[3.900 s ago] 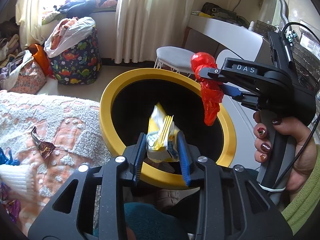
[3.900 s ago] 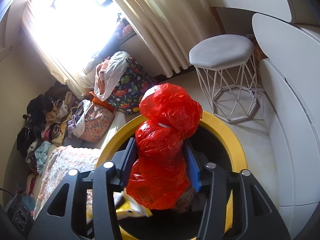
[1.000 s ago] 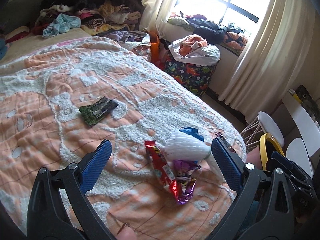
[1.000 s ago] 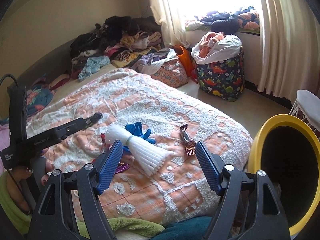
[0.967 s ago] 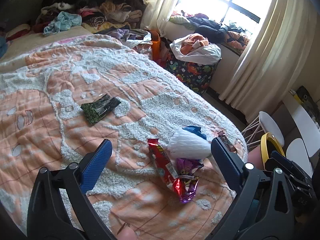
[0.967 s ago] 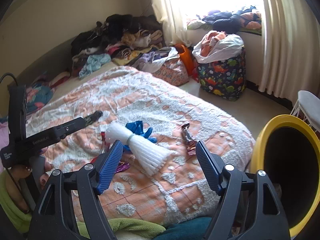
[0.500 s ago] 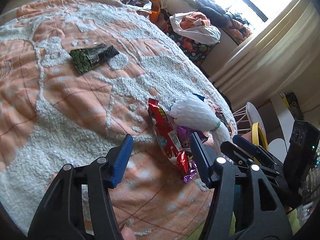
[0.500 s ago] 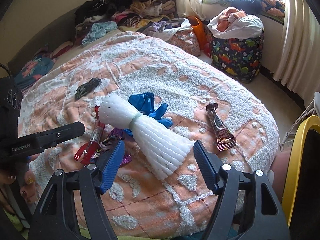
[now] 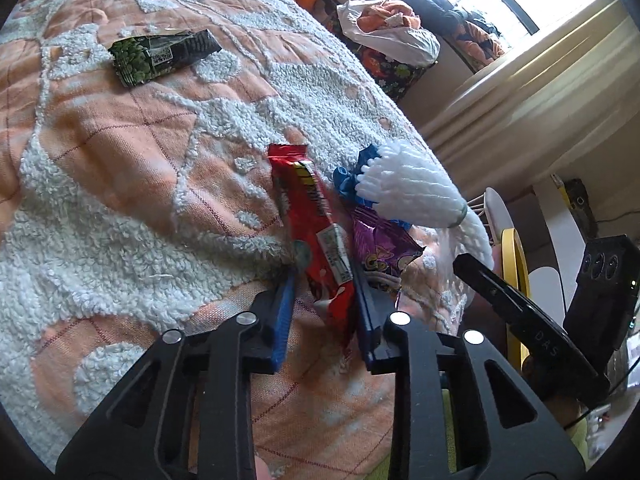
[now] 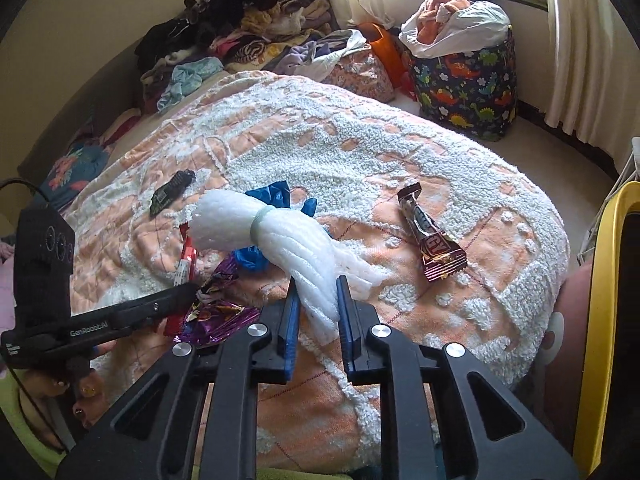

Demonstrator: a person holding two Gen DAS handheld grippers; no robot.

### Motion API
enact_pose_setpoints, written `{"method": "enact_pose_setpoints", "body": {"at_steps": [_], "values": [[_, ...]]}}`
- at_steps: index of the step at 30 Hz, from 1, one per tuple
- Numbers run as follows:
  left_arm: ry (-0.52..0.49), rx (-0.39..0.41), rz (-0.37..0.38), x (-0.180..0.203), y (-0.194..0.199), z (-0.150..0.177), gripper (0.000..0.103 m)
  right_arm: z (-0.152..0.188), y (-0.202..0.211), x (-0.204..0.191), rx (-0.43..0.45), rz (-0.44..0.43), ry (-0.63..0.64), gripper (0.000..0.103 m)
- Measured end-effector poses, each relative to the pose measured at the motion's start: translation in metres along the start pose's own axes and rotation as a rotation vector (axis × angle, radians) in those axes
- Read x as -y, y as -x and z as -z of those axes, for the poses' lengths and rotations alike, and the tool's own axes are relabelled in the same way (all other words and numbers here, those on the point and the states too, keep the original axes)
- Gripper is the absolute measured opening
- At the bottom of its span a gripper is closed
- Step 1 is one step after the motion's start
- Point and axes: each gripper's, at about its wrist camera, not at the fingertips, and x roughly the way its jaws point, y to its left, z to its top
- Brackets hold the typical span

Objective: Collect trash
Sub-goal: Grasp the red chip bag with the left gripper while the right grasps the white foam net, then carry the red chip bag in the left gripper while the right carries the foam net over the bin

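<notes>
My left gripper (image 9: 325, 280) is shut on the near end of a red snack wrapper (image 9: 310, 224) that lies on the orange and white bedspread (image 9: 120, 152). My right gripper (image 10: 317, 286) is shut on the near end of a white foam net sleeve (image 10: 288, 240) on the same bed. A purple foil wrapper (image 9: 380, 248) and a blue plastic scrap (image 10: 276, 196) lie under and beside the sleeve. A green-black packet (image 9: 160, 54) lies farther off. A brown bar wrapper (image 10: 432, 240) lies to the right of the sleeve.
The yellow-rimmed black bin (image 10: 612, 300) stands off the bed's right edge. A dinosaur-print basket of clothes (image 10: 464, 76) and clothing piles (image 10: 240, 12) lie beyond the bed by the curtains. A white stool (image 9: 496, 212) stands near the bin.
Both grippers dropped to the bed and closed: the left on the red wrapper, the right on the white foam sleeve. Before that both were open above the trash.
</notes>
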Motion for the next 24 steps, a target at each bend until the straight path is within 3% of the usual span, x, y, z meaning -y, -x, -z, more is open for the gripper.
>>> {"method": "enact_pose_setpoints", "body": {"at_steps": [7, 24], "values": [[0.000, 0.042, -0.001, 0.001, 0.013, 0.000, 0.012, 0.007, 0.024, 0.003, 0.071, -0.029, -0.024, 0.017], [-0.153, 0.173, -0.033, 0.053, 0.044, -0.005, 0.008, 0.015, 0.063, 0.015, 0.150, -0.037, -0.058, 0.016]]}}
